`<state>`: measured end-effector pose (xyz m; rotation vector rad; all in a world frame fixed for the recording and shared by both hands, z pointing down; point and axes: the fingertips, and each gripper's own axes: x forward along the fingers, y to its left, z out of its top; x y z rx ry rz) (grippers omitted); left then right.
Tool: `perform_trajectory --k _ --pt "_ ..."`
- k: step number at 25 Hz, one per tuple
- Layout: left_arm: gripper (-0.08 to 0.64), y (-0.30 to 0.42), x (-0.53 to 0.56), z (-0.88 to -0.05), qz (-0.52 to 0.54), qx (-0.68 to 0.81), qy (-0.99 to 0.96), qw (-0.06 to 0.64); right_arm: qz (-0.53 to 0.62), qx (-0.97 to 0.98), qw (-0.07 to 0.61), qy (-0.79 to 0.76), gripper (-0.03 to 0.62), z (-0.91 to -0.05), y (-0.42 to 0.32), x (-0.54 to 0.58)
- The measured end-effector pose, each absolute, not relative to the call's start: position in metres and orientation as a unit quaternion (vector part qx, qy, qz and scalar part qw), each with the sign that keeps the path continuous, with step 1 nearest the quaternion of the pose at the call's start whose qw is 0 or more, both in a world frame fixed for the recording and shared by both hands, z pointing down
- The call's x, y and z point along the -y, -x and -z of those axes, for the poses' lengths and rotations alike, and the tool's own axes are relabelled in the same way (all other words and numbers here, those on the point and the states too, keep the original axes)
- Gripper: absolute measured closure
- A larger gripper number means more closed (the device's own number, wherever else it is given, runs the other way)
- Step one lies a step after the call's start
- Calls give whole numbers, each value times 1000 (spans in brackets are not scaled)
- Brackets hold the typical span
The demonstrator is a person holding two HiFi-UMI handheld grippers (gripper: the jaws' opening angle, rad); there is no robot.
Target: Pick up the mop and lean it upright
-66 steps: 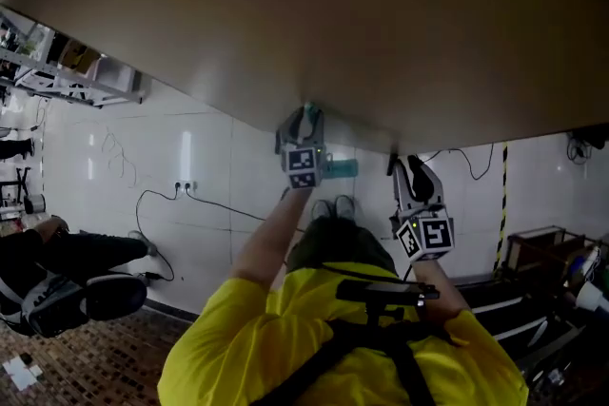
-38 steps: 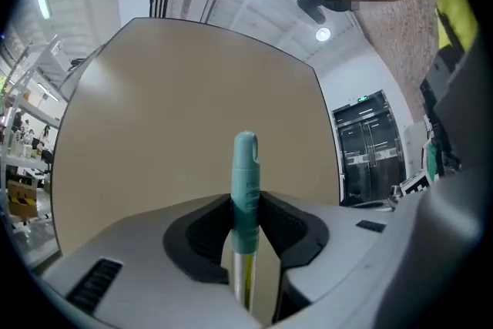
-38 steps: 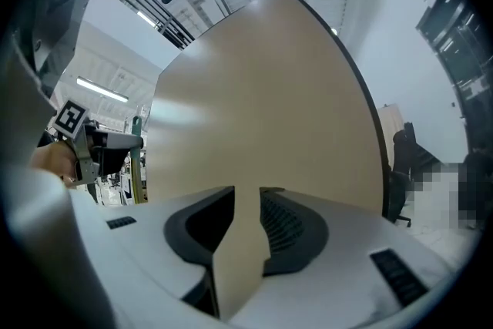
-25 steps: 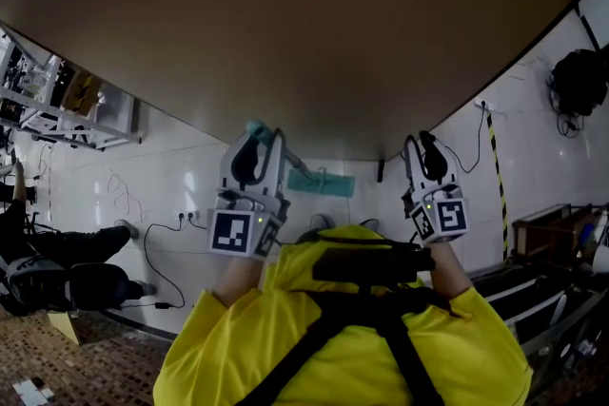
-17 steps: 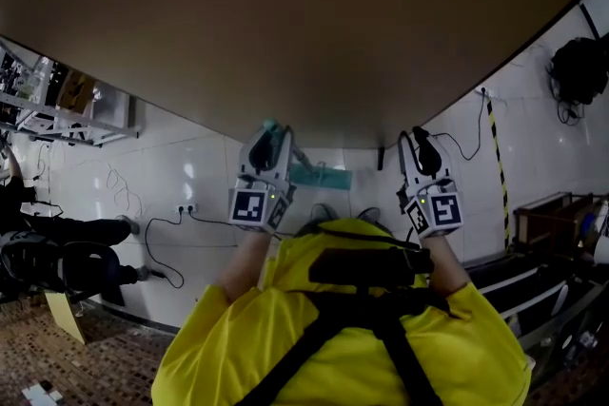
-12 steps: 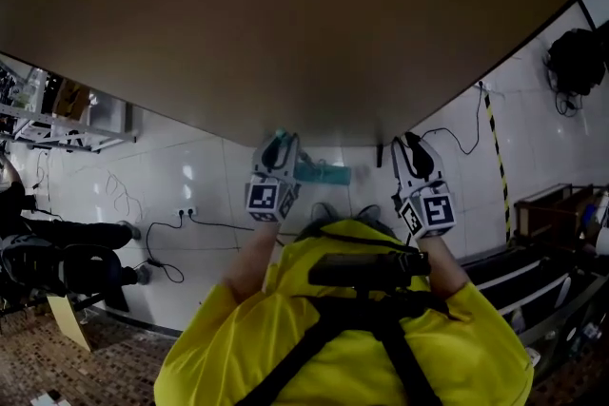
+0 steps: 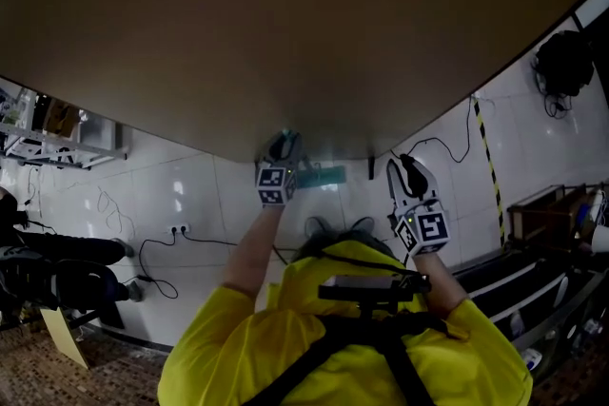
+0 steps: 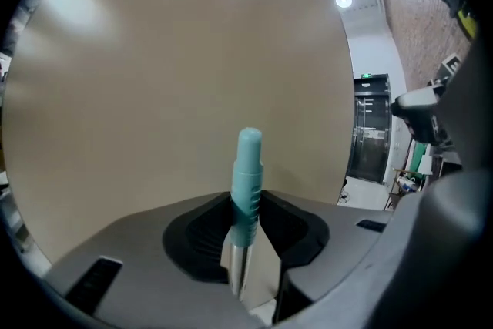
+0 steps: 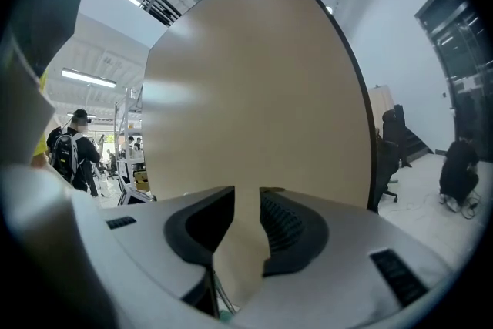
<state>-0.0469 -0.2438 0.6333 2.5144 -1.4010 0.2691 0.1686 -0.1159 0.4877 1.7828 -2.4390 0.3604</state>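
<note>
Count: we note two grippers, one mop (image 8: 248,173), one tan panel (image 7: 285,14).
Left gripper (image 8: 248,233): clamped on the mop's handle, teal tip close before the panel.
Right gripper (image 9: 245,231): jaws apart, facing the panel.
Mop head (image 7: 322,174): teal, beside the panel's edge.

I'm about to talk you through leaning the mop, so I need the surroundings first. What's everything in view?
Mop: one, teal grip on a metal pole, teal head down on the floor.
Panel: one, tan, large, ahead of both grippers.
Floor: white tiles.
Cable: black, on the tiles at left.
Striped tape: one, yellow and black, right.
Shelving: left edge.
Bystander: one, dark clothes, far left.
Jacket: yellow, the person's own.
Left gripper: shut on the mop.
Right gripper: open, empty.
</note>
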Motion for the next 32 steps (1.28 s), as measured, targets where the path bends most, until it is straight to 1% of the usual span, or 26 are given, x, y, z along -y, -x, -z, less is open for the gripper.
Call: perform_trajectory --k 4,7,9,10,13,15,16,17,18,20,21,22,27,28,32 --pt "445 49 267 -638 -104 506 -847 128 -125 797 54 -589 483 -491 -165 116" --pt "436 38 261 -638 -99 514 -842 130 -127 795 50 -591 483 -493 -171 111" --pt "336 36 253 -641 -102 515 -840 137 -129 796 47 -589 483 -497 -171 111" --pt "308 39 251 -643 -104 516 -839 141 -131 797 46 -588 483 -499 -169 113" --pt "308 50 241 -634 -99 518 -837 143 -135 796 45 -589 482 -497 -159 122" --pt "310 59 222 -608 -84 522 -838 137 -134 797 41 -588 482 -493 -156 121" --pt "320 62 209 -590 -72 523 -839 132 -133 798 37 -587 482 -492 -157 117" --pt "371 64 194 -571 -58 523 -841 126 -132 799 34 -586 483 -490 -158 113" --pt "407 66 179 -550 -42 522 -843 119 -131 800 29 -585 482 -487 -160 109" --pt "421 73 158 -514 -19 521 -847 107 -129 802 20 -583 483 -481 -161 108" --pt "453 78 153 -499 -14 521 -846 107 -127 802 16 -583 483 -477 -158 112" --pt "465 85 150 -487 -10 522 -846 111 -126 803 13 -583 482 -473 -155 116" --pt "473 106 123 -434 25 532 -837 130 -116 810 0 -575 484 -453 -148 114" --pt "500 107 118 -426 39 531 -835 136 -112 811 -3 -574 526 -449 -149 111" --pt "506 111 112 -407 50 537 -830 138 -105 814 -12 -572 532 -439 -150 107"
